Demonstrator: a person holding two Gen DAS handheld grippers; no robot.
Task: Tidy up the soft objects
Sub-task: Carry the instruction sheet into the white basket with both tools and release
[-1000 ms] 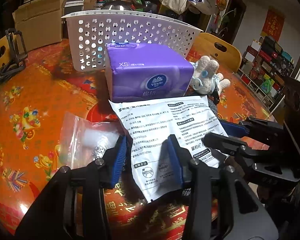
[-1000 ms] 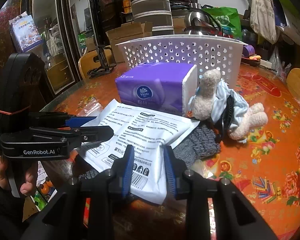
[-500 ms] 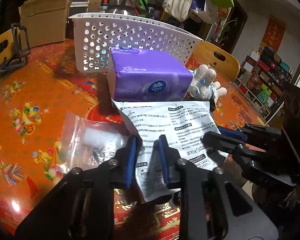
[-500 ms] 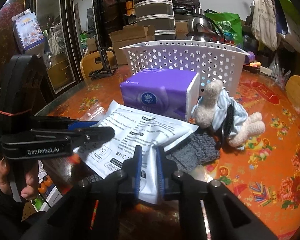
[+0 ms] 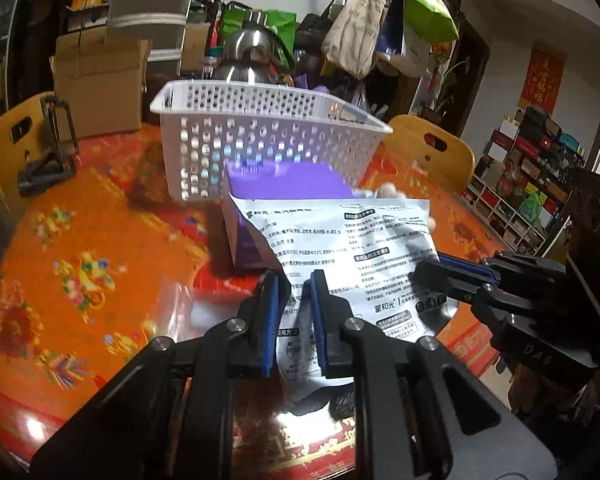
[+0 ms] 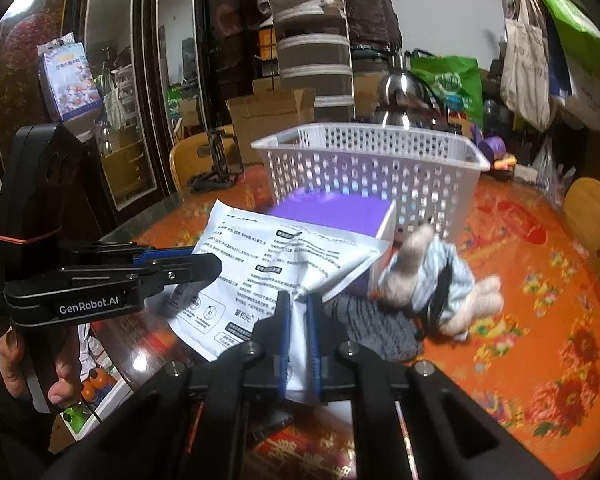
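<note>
A flat white printed pouch [image 5: 364, 256] hangs lifted off the table between both grippers; it also shows in the right wrist view [image 6: 268, 276]. My left gripper [image 5: 294, 308] is shut on its near left edge. My right gripper [image 6: 298, 328] is shut on its near right edge, and it shows at the right of the left wrist view [image 5: 452, 280]. Behind the pouch lies a purple tissue pack [image 6: 336, 212] in front of a white perforated basket [image 5: 268, 132]. A plush toy [image 6: 432, 280] and a grey knit piece [image 6: 372, 324] lie to the right.
A clear zip bag [image 5: 180, 308] lies on the orange flowered tablecloth [image 5: 72, 248] at the left. Wooden chairs [image 5: 432, 152] stand around the table. Cardboard boxes [image 5: 100, 84], a steel kettle [image 5: 248, 52] and hanging bags crowd the space behind the basket.
Both grippers closed on the white pouch and raised it off the table, towards the basket. The pouch now stands up in front of the tissue pack.
</note>
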